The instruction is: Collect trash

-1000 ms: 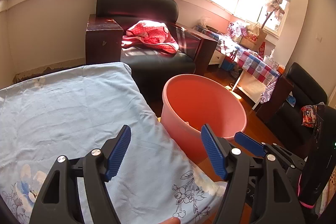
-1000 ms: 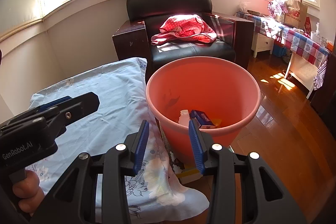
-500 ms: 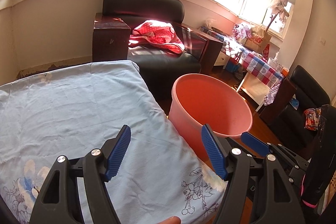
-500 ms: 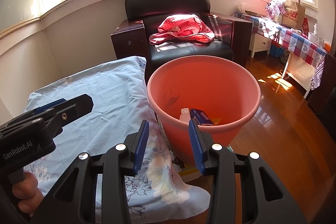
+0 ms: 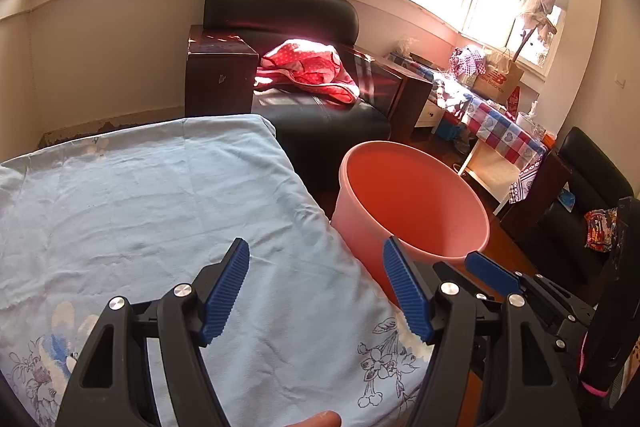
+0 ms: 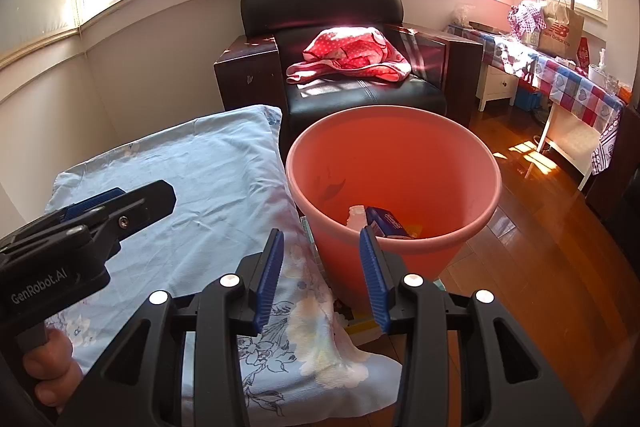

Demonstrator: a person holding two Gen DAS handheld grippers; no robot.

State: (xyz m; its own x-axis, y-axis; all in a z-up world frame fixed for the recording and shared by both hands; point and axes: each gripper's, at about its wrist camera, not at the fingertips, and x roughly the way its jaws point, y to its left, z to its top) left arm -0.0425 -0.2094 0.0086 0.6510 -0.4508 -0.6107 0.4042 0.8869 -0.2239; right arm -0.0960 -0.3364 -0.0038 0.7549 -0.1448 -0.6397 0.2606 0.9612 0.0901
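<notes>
Trash, a dark blue rectangular box point(image 6: 385, 225) beside a white crumpled scrap point(image 6: 356, 215), is seen at the bottom of the round salmon-pink plastic bucket point(image 6: 460, 167), which stands on the wooden floor point(image 6: 552, 267) just beside the table covered with a pale blue floral cloth point(image 5: 160, 211). Nearest, the left tool point(image 5: 316, 291) is held wide open and empty above the cloth, and the right tool point(image 6: 322, 267) is held open and empty at the bucket's near rim. Farther back, a red dotted garment point(image 6: 352, 53) is draped on a black leather armchair point(image 6: 320, 3) under the windows.
</notes>
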